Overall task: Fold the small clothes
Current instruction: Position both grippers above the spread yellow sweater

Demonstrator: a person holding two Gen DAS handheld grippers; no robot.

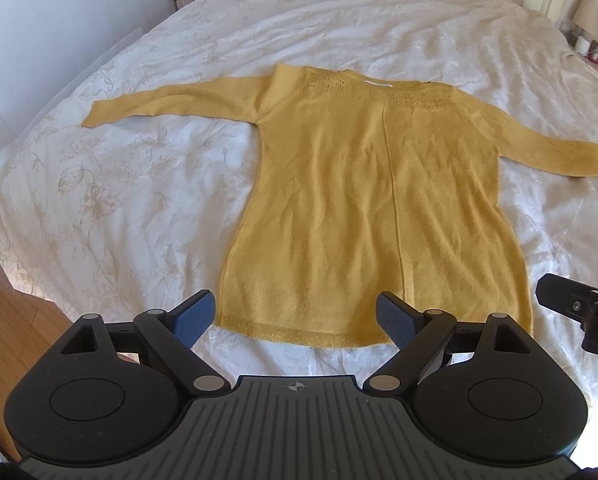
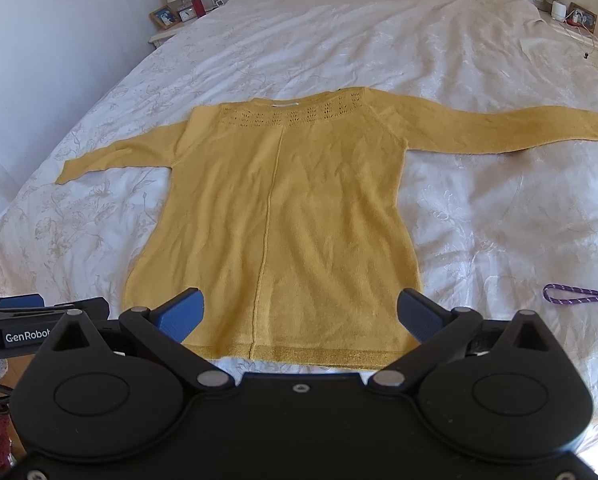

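Left gripper [image 1: 295,316]: we see its jaws spread wide, nothing between the blue ribbed pads [image 1: 193,314], hovering just short of the hem. Right gripper [image 2: 299,316]: same, jaws wide apart, holding nothing, also at the hem end.

The yellow sweater [image 1: 379,200] lies flat on the white bedspread [image 1: 139,184], straight ahead of both grippers, hem [image 2: 319,354] nearest us, neckline [image 2: 295,114] far. Its long axis runs away from us, up the bed; both sleeves stretch out sideways across that axis. Left sleeve [image 1: 171,104] ends well off to the left, right sleeve [image 2: 519,126] runs to the frame edge on the right. We judge the left gripper nearer the left hem corner, the right nearer the right one; sleeve cuffs are well apart from both, so a first fold likely means reaching forward and outward.

Materials: thin soft knit, slightly fuzzy, light wrinkles across the body, a raised seam down the middle, an openwork pattern band below the neck, a shinier ribbed hem. It should drape and sag when lifted. Bedspread is crinkled, faint floral print.

A purple cord [image 2: 579,298] lies on the bed at right; probably a lanyard, too far out in the fisheye to tell.
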